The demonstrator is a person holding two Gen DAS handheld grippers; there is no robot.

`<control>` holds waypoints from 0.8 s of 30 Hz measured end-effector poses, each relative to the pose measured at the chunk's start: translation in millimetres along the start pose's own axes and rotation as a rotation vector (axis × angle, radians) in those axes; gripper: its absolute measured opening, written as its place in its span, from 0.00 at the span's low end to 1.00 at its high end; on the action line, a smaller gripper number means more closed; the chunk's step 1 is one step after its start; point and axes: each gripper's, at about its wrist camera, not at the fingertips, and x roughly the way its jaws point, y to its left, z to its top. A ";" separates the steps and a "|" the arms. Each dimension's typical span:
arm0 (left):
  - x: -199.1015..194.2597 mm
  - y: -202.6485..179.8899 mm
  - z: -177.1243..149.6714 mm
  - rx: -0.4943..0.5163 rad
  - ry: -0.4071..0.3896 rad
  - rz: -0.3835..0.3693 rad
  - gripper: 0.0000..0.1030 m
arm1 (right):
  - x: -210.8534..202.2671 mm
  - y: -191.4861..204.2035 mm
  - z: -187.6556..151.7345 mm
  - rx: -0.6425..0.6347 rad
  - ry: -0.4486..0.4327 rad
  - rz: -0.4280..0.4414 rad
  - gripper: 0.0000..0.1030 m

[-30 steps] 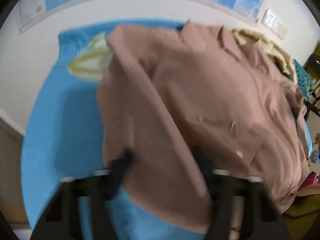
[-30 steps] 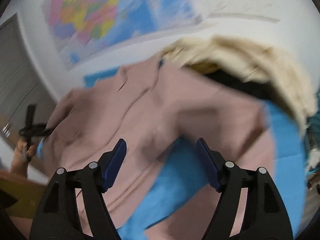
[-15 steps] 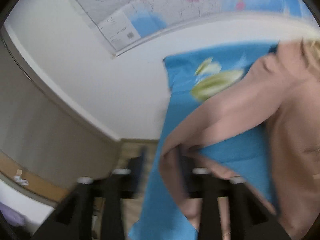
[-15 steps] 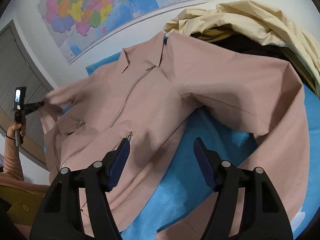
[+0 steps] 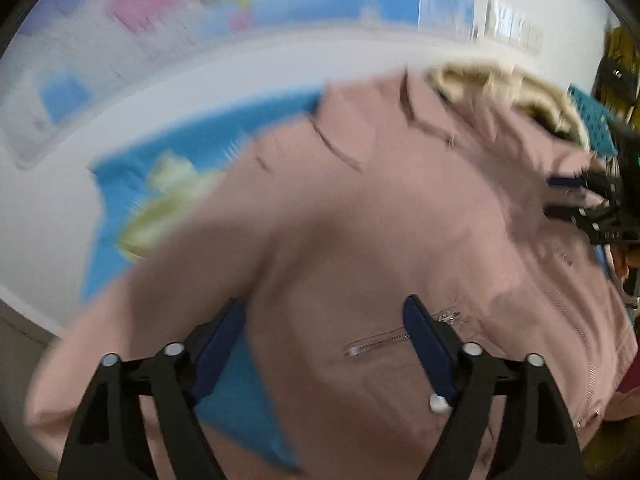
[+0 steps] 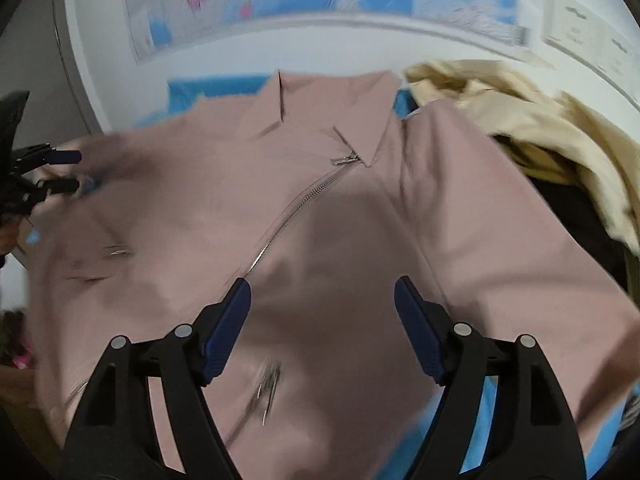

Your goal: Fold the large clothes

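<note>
The left gripper point(image 5: 324, 340) has its jaws opening with nothing pinched, the right gripper point(image 6: 322, 316) has its jaws opening too and empty, and both hover above the pink jacket point(image 6: 320, 208), which lies front up and zipped on the blue sheet point(image 5: 168, 152) beside a cream garment point(image 6: 520, 104). To fold well, each should probably pinch one layer at a sleeve or side edge, not the zipper point(image 6: 296, 204), and carry it inward flat.
</note>
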 end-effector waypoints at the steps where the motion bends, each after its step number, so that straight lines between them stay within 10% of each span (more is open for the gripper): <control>1: 14.5 -2.3 -0.8 -0.003 0.032 0.004 0.67 | 15.0 0.1 4.2 -0.008 0.031 -0.027 0.66; 6: 52.2 8.5 -3.9 -0.059 0.088 -0.009 0.63 | 42.9 -9.1 19.7 -0.040 0.062 -0.096 0.02; 24: 65.3 14.8 36.8 0.001 0.029 0.045 0.63 | 52.1 -65.0 39.5 0.106 0.046 -0.116 0.08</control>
